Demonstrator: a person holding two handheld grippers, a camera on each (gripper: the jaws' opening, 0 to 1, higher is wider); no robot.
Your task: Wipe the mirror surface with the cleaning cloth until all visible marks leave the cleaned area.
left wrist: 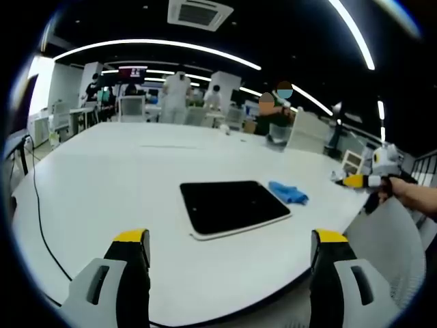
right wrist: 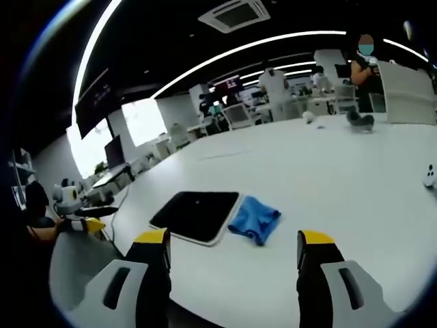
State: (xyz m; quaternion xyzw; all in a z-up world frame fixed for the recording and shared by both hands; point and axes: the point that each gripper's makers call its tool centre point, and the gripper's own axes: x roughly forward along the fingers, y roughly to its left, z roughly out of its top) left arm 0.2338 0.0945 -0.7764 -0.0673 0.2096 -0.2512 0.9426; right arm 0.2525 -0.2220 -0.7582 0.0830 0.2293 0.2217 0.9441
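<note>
The mirror [left wrist: 232,206], a dark rectangular slab with a white rim, lies flat on the white table [left wrist: 123,171]. A crumpled blue cloth [left wrist: 288,192] rests just off its far right corner. My left gripper [left wrist: 231,254] hovers over the near table edge, open, its yellow-tipped jaws wide apart and holding nothing. My right gripper [left wrist: 362,181] is off the table's right side in a hand. In the right gripper view the mirror [right wrist: 198,214] lies left of the cloth [right wrist: 254,220], which touches its edge. My right gripper [right wrist: 233,251] is open and holding nothing short of both.
A black cable [left wrist: 37,205] runs across the table's left side. A white chair back [left wrist: 392,239] stands by the right edge. Small objects [right wrist: 360,120] sit at the table's far end. People and desks fill the room behind. My left gripper [right wrist: 82,224] shows at the left.
</note>
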